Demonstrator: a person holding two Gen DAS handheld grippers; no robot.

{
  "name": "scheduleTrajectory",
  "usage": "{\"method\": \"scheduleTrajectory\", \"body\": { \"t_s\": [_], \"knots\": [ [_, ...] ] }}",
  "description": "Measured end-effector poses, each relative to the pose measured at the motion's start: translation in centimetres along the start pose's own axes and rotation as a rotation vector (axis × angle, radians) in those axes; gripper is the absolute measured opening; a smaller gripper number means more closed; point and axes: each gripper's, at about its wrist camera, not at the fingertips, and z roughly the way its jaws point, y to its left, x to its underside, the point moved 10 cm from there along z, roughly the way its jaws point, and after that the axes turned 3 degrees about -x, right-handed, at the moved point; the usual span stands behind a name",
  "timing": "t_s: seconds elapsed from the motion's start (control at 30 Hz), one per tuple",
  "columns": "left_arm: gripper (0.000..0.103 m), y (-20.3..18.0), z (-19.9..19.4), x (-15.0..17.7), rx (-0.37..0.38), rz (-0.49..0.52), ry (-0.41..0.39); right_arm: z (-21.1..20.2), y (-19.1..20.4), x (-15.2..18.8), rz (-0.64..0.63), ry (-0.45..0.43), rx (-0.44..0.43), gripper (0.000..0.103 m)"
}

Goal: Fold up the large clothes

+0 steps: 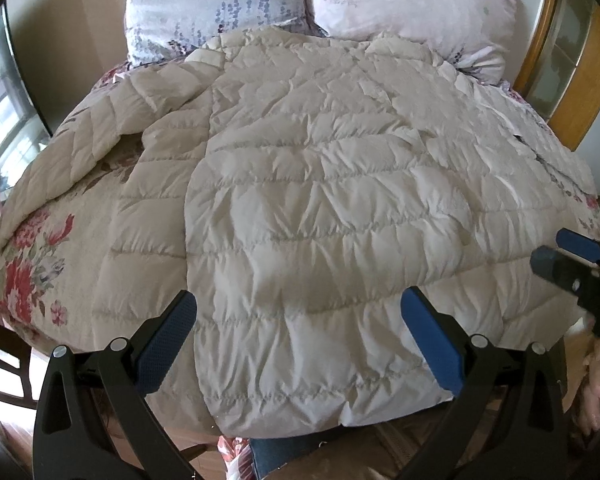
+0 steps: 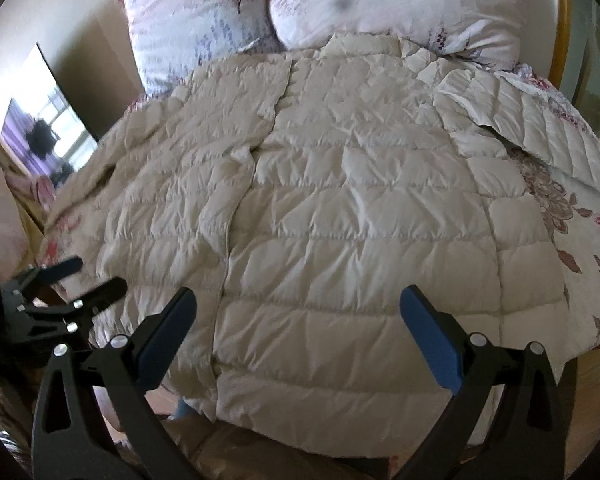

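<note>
A large cream quilted down coat [image 1: 320, 200] lies spread flat on the bed, collar towards the pillows and hem at the near edge; it also fills the right wrist view [image 2: 340, 208]. One sleeve [image 1: 100, 136] lies out to the left, the other [image 2: 540, 120] out to the right. My left gripper [image 1: 300, 300] is open and empty above the hem. My right gripper [image 2: 300, 300] is open and empty above the hem too. The right gripper shows at the right edge of the left wrist view [image 1: 556, 248], and the left gripper at the left edge of the right wrist view [image 2: 96, 276].
The bed has a floral cover [image 1: 32, 276] under the coat. Two pale floral pillows [image 1: 220, 4] [image 1: 412, 4] stand at the head. A wooden headboard [image 1: 580, 92] is at the back right. A mirror [image 2: 40, 128] leans at the left wall.
</note>
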Motion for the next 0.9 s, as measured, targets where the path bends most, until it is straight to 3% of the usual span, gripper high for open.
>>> {"method": "scheduleTrajectory", "body": {
  "t_s": [0.23,0.33,0.47,0.67,0.77,0.9],
  "knots": [
    [0.102,0.2,0.6,-2.4,0.028,0.010,-0.007,-1.1,-3.9,-3.7,0.171,-0.131,-0.093,0.101],
    [0.102,0.7,0.8,-4.1,0.008,0.020,-0.026,-1.8,-8.5,-5.6,0.297,-0.190,-0.042,0.101],
    [0.102,2.4,1.5,-6.5,-0.049,0.000,-0.051,-2.6,-17.0,-6.7,0.581,-0.247,-0.014,0.101],
    [0.102,4.8,2.6,-10.3,0.068,-0.140,-0.115,-4.0,-29.5,-5.9,0.914,-0.334,0.052,0.069],
    [0.102,5.5,3.2,-11.9,0.053,-0.158,-0.145,-5.1,-34.9,-5.1,1.022,-0.386,0.100,0.057],
    [0.102,5.8,3.3,-13.9,0.024,-0.120,-0.225,-6.8,-40.7,-3.4,1.142,-0.450,0.153,0.048]
  ]
}}
